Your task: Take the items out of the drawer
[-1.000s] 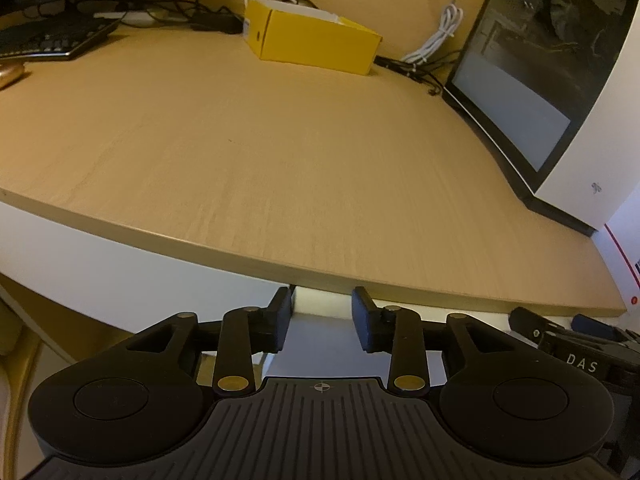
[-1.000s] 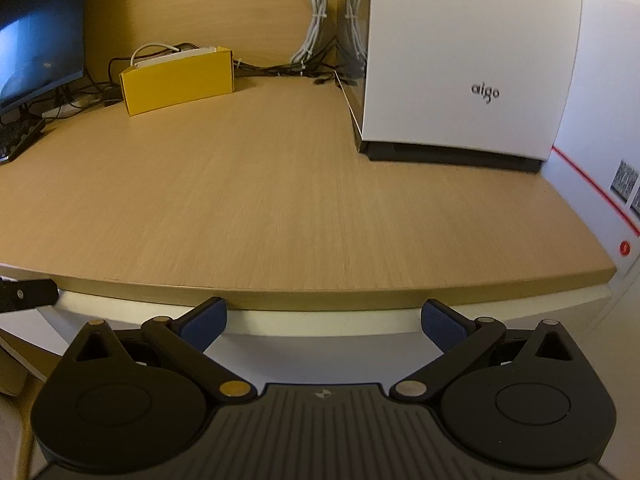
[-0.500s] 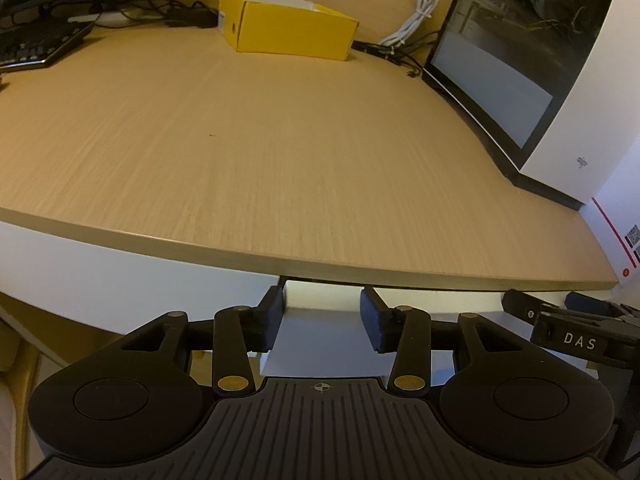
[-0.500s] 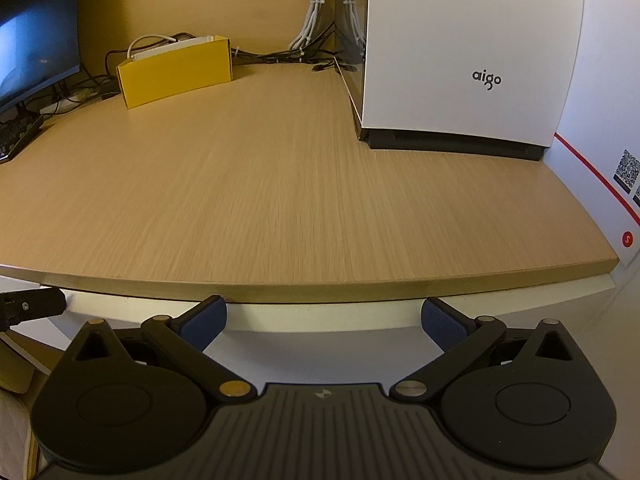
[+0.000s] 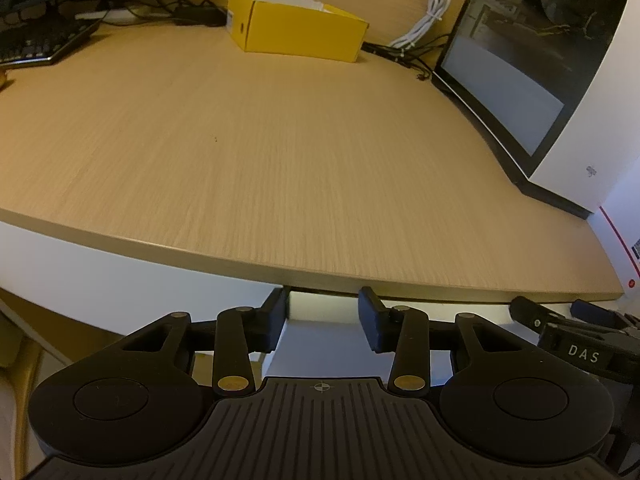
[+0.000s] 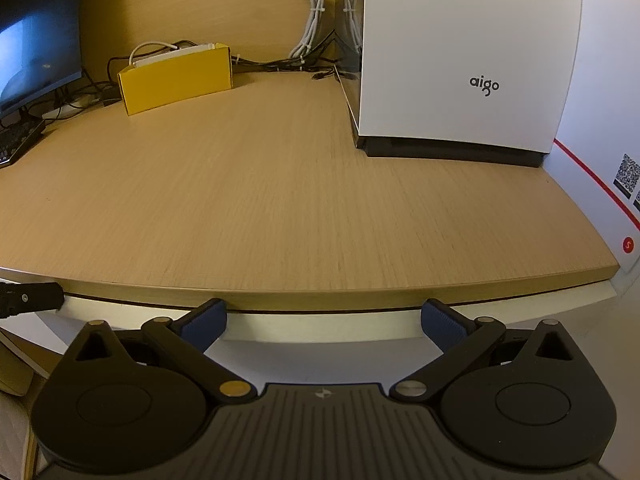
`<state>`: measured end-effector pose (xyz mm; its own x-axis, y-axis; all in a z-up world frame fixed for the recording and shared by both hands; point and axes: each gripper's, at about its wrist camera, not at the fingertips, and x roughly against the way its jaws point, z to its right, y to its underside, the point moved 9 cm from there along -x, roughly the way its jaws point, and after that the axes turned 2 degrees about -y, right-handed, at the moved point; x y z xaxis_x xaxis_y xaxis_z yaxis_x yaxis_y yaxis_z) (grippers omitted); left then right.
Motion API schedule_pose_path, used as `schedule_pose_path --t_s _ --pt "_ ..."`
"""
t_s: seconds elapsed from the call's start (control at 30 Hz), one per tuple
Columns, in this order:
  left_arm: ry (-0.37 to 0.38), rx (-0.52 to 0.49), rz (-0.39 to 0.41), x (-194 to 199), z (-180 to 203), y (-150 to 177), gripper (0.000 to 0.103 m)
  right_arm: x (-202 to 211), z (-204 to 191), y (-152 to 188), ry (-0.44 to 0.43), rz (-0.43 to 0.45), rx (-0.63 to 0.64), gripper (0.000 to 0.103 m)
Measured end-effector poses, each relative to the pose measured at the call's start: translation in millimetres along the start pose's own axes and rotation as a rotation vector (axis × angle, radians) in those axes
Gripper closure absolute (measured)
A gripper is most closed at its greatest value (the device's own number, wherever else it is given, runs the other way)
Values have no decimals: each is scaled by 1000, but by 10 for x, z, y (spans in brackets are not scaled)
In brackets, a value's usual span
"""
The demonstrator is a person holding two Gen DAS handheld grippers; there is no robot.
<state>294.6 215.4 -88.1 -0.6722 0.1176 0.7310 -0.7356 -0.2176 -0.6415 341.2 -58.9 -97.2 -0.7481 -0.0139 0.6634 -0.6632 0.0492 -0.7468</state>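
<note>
A white drawer front sits just under the wooden desk's front edge. Nothing of its inside shows. My left gripper is close in front of its top edge, open by a narrow gap with nothing held. In the right wrist view the same white front runs below the desk edge. My right gripper is spread wide open before it and empty. The right gripper also shows at the left view's right margin.
On the desk, a yellow box stands at the back with cables behind it. A white aigo computer case fills the right side. A keyboard and monitor are at the left. A white wall bounds the desk's right end.
The left gripper's fingers have spread slightly and its view has levelled out. The right gripper has barely moved and stays wide open.
</note>
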Motion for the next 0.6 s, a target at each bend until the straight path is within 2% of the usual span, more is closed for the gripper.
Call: schedule_pose_path --t_s 0.4,0.47,0.53,0.6 --pt "9 -32 -12 87 34 105 55 87 -6 87 17 -21 -20 0" --pt "11 -26 -7 93 24 104 58 95 -2 86 12 -26 -16 0" --pt "-4 -34 12 119 17 89 61 113 5 75 -12 -26 -16 1" --pt "-55 -77 52 192 29 57 61 165 52 23 -3 13 -10 1"
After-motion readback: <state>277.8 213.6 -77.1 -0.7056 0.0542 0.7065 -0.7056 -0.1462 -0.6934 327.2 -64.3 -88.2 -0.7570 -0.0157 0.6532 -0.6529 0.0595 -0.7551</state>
